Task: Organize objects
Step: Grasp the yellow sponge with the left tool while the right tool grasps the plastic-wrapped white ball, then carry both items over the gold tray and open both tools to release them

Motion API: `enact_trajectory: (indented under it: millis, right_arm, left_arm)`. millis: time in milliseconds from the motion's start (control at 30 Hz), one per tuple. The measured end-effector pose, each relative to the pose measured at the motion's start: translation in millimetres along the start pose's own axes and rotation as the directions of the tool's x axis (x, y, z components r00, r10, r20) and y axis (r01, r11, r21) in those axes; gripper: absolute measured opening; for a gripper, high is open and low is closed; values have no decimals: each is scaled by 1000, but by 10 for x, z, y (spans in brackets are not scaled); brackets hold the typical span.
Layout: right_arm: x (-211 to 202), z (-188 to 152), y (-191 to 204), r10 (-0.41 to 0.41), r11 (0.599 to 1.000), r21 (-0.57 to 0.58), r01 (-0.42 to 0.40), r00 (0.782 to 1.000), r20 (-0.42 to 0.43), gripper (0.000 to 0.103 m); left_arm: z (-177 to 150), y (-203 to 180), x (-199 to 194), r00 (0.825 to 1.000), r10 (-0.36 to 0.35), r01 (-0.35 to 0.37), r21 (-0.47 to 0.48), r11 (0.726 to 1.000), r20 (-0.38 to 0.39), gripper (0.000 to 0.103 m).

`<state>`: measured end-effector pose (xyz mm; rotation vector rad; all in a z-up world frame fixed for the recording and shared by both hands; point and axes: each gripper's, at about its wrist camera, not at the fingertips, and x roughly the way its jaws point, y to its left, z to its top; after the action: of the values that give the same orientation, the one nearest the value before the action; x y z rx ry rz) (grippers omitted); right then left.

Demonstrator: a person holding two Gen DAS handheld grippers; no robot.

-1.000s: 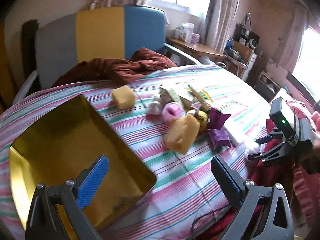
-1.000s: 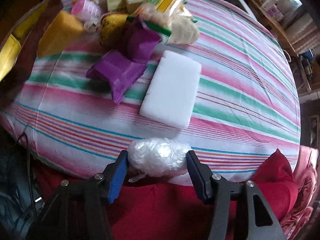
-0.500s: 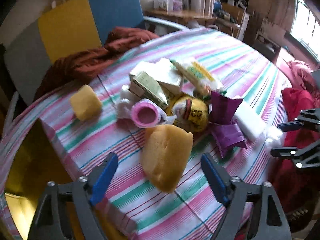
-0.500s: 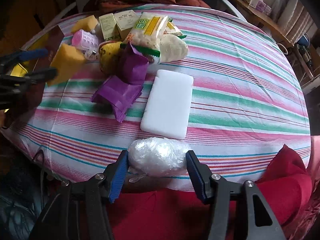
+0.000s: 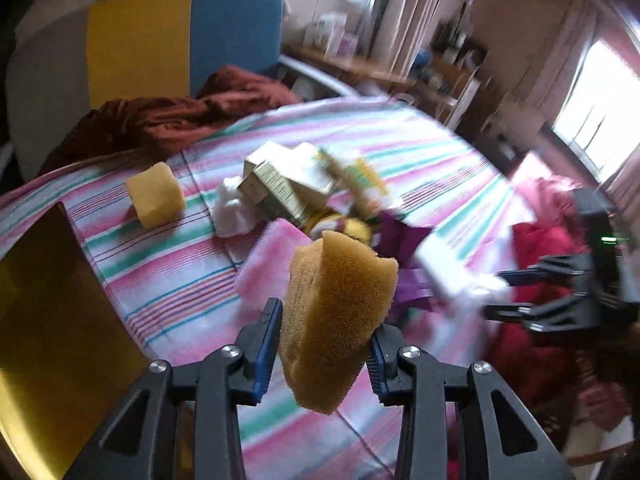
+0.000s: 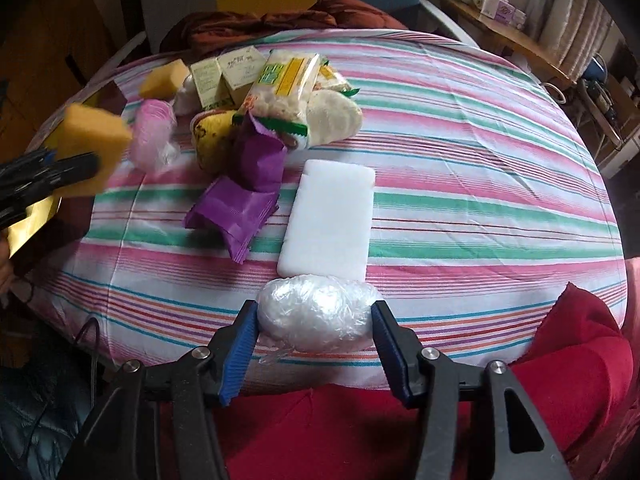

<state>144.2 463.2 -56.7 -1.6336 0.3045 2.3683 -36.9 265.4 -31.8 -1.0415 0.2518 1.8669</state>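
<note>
My left gripper is shut on a large yellow sponge and holds it above the striped table; it also shows in the right wrist view. My right gripper is shut on a clear plastic bag bundle at the table's near edge. A gold tin tray lies at the left. On the table sit a smaller yellow sponge, a pink roll, purple packets, a white foam pad, small boxes and snack bags.
A striped cloth covers the table. A brown blanket lies on a grey, yellow and blue chair behind it. A red cushion is at the near right. Cluttered shelves stand along the back wall.
My left gripper closed on the large yellow sponge and lifted it off the table. My right gripper still holds the plastic bundle and has barely moved.
</note>
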Motion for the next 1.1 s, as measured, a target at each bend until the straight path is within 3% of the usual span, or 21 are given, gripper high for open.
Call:
enact_trajectory:
  millis: [167,267,467,600,733,900,967,1000,1033,1100]
  right_arm:
    - [-9,15,18,-37,999,3,37,999,18,57]
    - [-45,38,44,-51,999,11,50,998,31,57]
    - [-251,231,352,-22,998,-58,29,993,118,57]
    - [-354,422,797,57,987,-158,-31,985,161,57]
    - [-410,582,1341,157,961,-256,-107,970,187,57]
    - [-354,798,2108,303,909,-351,-227,936,178,57]
    - [-286,852,2404,357,884,-376,-280,922,153,60]
    - [-239,893,2588,395,866,-387,-317,908,138,61]
    - [-203,918,2728,425,852,-391,-349,896,126,63]
    - [-98,958,3007,476,825,-394,-405,874,96,66]
  left_arm:
    - [-76,19,-305,997,-43,46,-37,998,67,39]
    - [-163,94,-519,994,-29,36,-62,997,103,39]
    - [-399,378,-954,982,57,-33,-136,990,178,39]
    - [-597,671,-1190,969,148,-100,-234,967,198,40]
    - [-893,1035,-1432,945,268,-194,-336,921,189,40]
    - [-1268,1466,-1640,905,403,-305,-452,838,136,45]
    - [-1382,1547,-1684,895,431,-329,-482,812,115,53]
    - [-1438,1582,-1714,887,450,-344,-497,796,107,64]
    - [-1490,1605,-1753,876,471,-359,-513,780,102,75]
    - [-1578,1619,-1851,849,519,-392,-537,747,103,86]
